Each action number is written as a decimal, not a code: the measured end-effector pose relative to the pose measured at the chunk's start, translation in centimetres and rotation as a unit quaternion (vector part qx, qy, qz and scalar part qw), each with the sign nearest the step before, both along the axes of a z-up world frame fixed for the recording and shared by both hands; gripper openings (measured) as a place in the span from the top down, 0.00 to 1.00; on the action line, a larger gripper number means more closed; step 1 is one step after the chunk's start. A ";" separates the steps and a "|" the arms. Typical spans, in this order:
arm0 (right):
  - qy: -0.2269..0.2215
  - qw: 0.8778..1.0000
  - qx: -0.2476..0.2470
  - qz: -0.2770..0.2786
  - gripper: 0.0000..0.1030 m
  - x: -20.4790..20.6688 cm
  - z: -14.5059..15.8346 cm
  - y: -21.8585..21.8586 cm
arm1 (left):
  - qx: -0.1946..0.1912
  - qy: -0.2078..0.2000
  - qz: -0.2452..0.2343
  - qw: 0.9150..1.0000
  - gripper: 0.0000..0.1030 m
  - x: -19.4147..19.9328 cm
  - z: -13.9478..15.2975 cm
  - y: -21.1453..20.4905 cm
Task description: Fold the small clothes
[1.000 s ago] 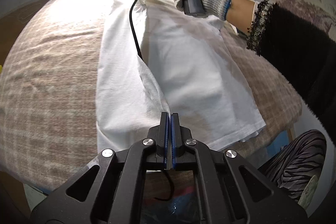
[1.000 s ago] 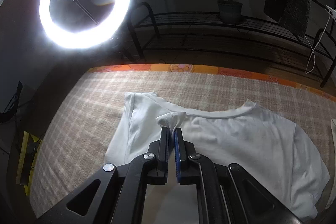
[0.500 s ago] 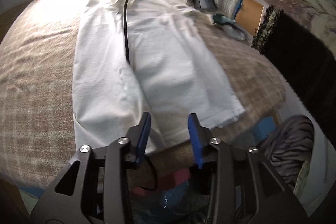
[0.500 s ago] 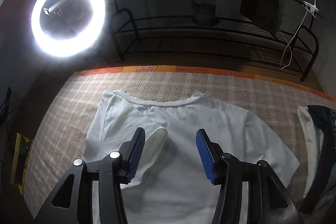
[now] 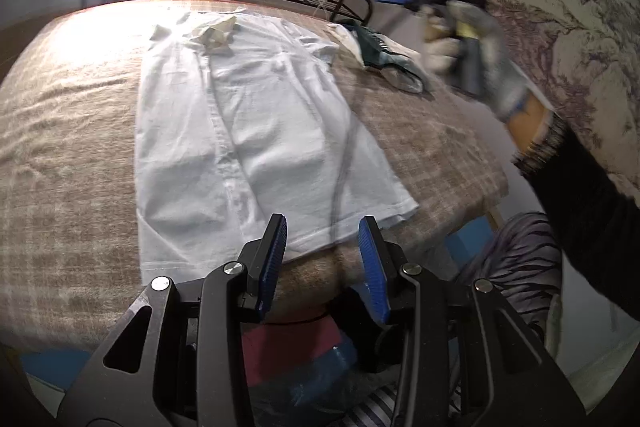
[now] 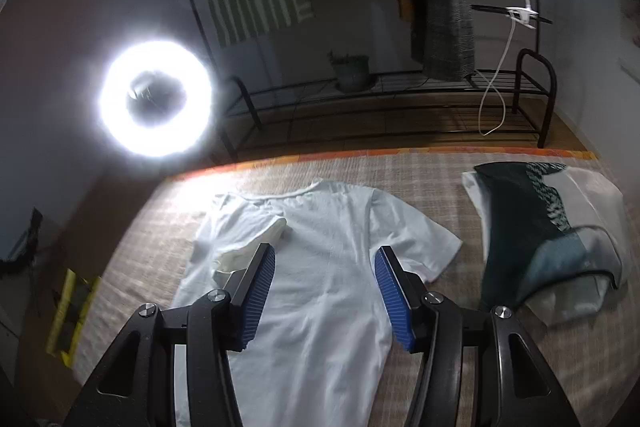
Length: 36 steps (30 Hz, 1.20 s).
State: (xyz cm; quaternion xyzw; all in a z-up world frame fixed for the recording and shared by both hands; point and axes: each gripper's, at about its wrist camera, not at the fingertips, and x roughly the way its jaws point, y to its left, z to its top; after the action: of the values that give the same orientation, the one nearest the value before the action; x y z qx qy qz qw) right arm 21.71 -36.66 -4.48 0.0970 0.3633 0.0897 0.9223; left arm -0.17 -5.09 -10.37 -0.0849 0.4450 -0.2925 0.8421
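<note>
White T-shirt (image 6: 332, 291) lies flat on the plaid-covered table (image 6: 448, 187), directly ahead of and beneath both grippers, with one side already folded in over the body. Neither tool holds any of it. The right gripper (image 6: 325, 297) hangs above the shirt's chest with its blue pads (image 6: 260, 293) spread wide and nothing between them; the folded-in sleeve (image 6: 256, 243) sits just beyond its left pad, and the other sleeve (image 6: 420, 247) reaches out flat past its right pad. That unfolded side is probably what the next grasp is for, which would explain the open stance above the cloth. The left gripper (image 5: 322, 259) hovers at the hem end, jaws likewise apart and empty, with the hem just ahead of its tips, placed well to take a bottom corner.

From the left wrist, the fold line runs away from the gripper up the shirt's length, and the gloved right hand (image 5: 472, 47) shows far ahead to the right, blurred. Only the right wrist shows clearly the dark green and white garment (image 6: 540, 227) lying well apart beyond its right pad, and the ring light (image 6: 156, 99) behind the table.
</note>
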 end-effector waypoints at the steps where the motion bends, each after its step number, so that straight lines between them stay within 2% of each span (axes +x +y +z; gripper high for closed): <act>1: -0.005 1.000 0.011 -0.005 0.47 -0.9 0.4 -0.6 | 0.012 -0.006 0.004 1.000 0.63 0.2 -0.1 -0.2; 5: -0.024 0.999 0.044 -0.010 0.45 -4.5 1.1 -2.6 | 0.052 -0.036 0.009 0.998 0.63 0.1 -0.1 -2.1; 11: -0.040 0.999 0.032 -0.007 0.42 -7.9 0.8 -4.1 | 0.095 -0.065 -0.019 0.993 0.63 -0.3 -0.1 -5.9; 18: -0.028 0.999 0.036 0.009 0.42 -9.6 -0.5 -7.5 | 0.106 -0.078 -0.057 0.990 0.63 0.9 -0.8 -11.6; 21: -0.028 0.998 0.062 0.013 0.42 -10.2 -0.8 -10.3 | 0.106 -0.071 -0.078 0.989 0.63 1.3 -2.1 -14.4; 28: -0.017 0.992 0.116 -0.045 0.41 -11.0 -2.2 -17.7 | 0.139 -0.052 -0.143 0.979 0.63 0.9 -5.1 -20.0; 34: -0.001 0.989 0.139 -0.046 0.41 -11.0 -3.9 -20.4 | 0.166 -0.037 -0.156 0.973 0.63 1.3 -6.6 -22.5; 36: 0.005 0.988 0.149 -0.041 0.41 -10.7 -4.5 -20.5 | 0.177 -0.031 -0.157 0.971 0.59 1.4 -7.2 -22.8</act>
State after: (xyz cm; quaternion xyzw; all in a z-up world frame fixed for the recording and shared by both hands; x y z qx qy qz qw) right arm 11.05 -57.16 -8.99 0.2483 0.3465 0.1047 0.8985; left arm 1.22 -27.89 -17.61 0.1455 0.4713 -0.3398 0.8008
